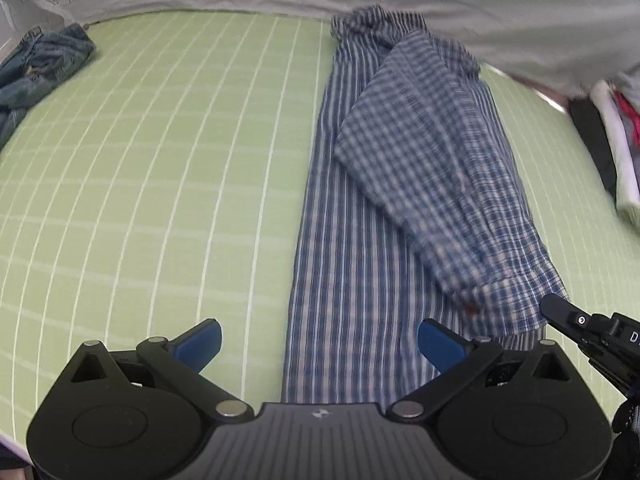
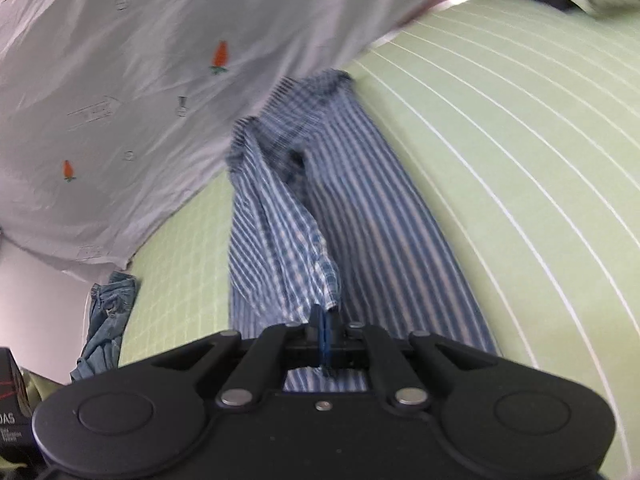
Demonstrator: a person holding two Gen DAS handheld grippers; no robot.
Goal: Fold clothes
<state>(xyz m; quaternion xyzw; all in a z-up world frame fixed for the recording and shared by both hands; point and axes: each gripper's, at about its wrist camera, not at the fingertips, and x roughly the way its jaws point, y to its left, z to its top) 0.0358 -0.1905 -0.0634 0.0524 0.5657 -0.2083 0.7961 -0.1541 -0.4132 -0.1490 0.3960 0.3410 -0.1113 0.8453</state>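
Observation:
A blue and white plaid shirt point(image 1: 384, 208) lies lengthwise on the green gridded bed sheet point(image 1: 160, 160), folded into a narrow strip with a sleeve laid across it. My left gripper point(image 1: 318, 346) is open and empty, just above the shirt's near hem. My right gripper point(image 2: 322, 332) is shut on the shirt's sleeve cuff point(image 2: 320, 280) and holds it lifted over the shirt body point(image 2: 380, 220). The right gripper also shows in the left wrist view point(image 1: 560, 312) at the sleeve's end.
A crumpled pair of jeans point(image 1: 36, 68) lies at the far left of the bed, also in the right wrist view point(image 2: 106, 316). A white quilt with carrot prints point(image 2: 120, 80) lies along the far edge. Folded clothes point(image 1: 616, 152) are stacked at the right.

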